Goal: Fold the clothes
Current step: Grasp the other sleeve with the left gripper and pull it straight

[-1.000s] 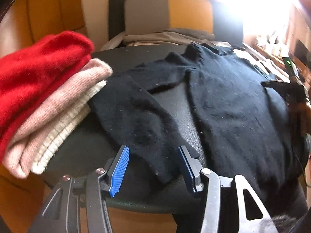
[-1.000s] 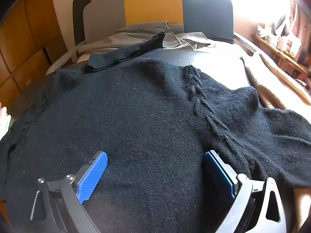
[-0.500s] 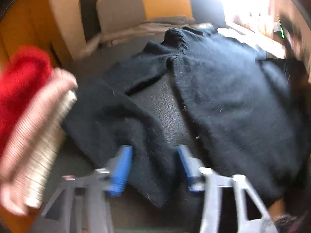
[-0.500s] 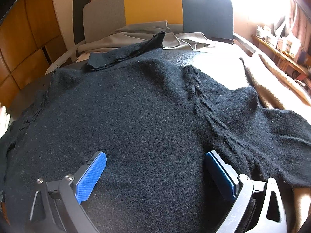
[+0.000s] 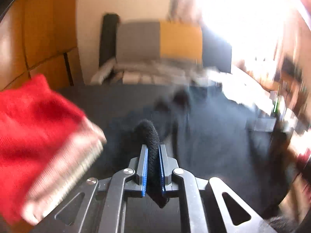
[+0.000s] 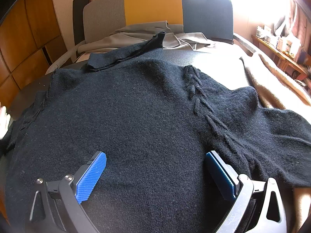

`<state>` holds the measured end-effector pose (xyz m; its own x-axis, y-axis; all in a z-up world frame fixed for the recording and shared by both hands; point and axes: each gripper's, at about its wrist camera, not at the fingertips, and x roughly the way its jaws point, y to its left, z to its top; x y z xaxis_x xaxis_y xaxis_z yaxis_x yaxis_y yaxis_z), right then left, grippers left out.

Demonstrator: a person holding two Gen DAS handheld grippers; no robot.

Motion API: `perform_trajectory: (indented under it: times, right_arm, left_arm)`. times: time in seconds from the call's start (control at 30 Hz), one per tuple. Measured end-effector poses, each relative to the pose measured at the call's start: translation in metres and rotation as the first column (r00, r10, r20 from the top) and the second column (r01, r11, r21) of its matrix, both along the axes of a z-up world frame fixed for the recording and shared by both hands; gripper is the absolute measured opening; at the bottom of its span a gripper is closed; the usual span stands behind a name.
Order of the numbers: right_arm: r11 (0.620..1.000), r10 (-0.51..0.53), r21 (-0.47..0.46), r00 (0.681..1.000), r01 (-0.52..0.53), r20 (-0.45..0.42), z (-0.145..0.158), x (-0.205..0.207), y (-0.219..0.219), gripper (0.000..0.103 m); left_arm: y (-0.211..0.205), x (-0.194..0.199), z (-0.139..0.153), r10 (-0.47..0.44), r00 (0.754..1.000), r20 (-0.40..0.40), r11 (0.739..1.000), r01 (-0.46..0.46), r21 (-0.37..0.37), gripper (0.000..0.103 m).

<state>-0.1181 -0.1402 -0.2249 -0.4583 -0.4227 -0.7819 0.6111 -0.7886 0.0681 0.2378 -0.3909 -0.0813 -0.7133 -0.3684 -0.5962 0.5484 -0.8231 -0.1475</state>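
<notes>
A black knitted sweater (image 6: 136, 116) lies spread flat on a dark table, its collar toward the far edge. My left gripper (image 5: 152, 149) is closing its jaws on the end of the sweater's left sleeve (image 5: 149, 136), and both blue pads press the bunched black knit, which it holds lifted off the table. The left wrist view is blurred by motion. My right gripper (image 6: 155, 167) stands open, low over the sweater's body near its hem, with flat fabric below the gap and nothing between the pads.
A stack of folded knitwear, red (image 5: 33, 120) on top of pink and cream, sits at the table's left side. A grey garment (image 6: 147, 33) lies on a chair with a grey, yellow and dark back (image 6: 151, 3). A tan cloth (image 6: 272, 77) lies at the right.
My left gripper closed on the sleeve end and rose with it, lifting the sleeve off the table. The right gripper has stayed where it was, still open.
</notes>
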Motion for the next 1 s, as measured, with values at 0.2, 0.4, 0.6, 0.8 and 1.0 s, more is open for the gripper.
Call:
perform_trajectory:
  times: [0.2, 0.4, 0.6, 0.8, 1.0]
  right_arm:
    - [1.0, 0.005, 0.0, 1.0, -0.005, 0.001, 0.0, 0.0, 0.002, 0.103]
    - [1.0, 0.006, 0.001, 1.0, -0.006, 0.0, 0.0, -0.001, 0.002, 0.103]
    - [1.0, 0.005, -0.003, 1.0, -0.005, 0.003, 0.0, -0.001, 0.003, 0.103]
    - [1.0, 0.004, -0.01, 1.0, -0.004, 0.004, 0.0, -0.001, 0.002, 0.103]
    - [1.0, 0.004, -0.018, 1.0, -0.004, 0.007, 0.0, -0.001, 0.003, 0.103]
  left_arm:
    - [-0.105, 0.069, 0.076, 0.214, 0.953, -0.216, 0.975, -0.194, 0.11, 0.009]
    - [-0.166, 0.127, 0.049, 0.405, 0.91, -0.092, 0.902, -0.381, 0.203, 0.009]
    - [-0.163, 0.163, 0.028, 0.523, 0.848, -0.084, 0.827, -0.481, 0.292, 0.018]
    - [-0.128, 0.167, 0.072, 0.668, 0.74, -0.08, 0.744, -0.664, 0.068, 0.021]
    - [-0.076, 0.059, 0.078, 0.363, 0.922, -0.137, 0.932, -0.362, 0.029, 0.025]
